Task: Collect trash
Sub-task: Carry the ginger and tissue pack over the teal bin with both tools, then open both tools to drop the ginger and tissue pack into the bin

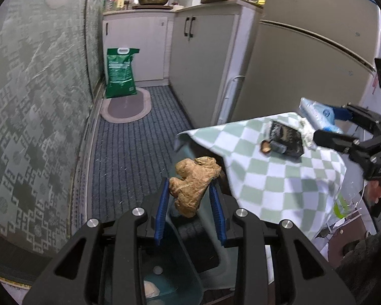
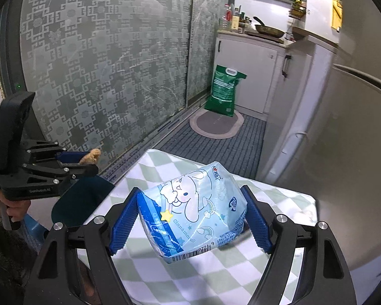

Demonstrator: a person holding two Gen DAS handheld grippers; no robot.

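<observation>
Checkered tablecloth [image 2: 216, 274], kitchen, left tongs [image 1: 190, 203] pinching brown wad [image 1: 193, 185], right tongs [image 2: 190, 218] gripping tissue pack [image 2: 190, 211]

Green-white checked tablecloth [image 2: 216, 274], tan wad [image 1: 193, 185]
</observation>
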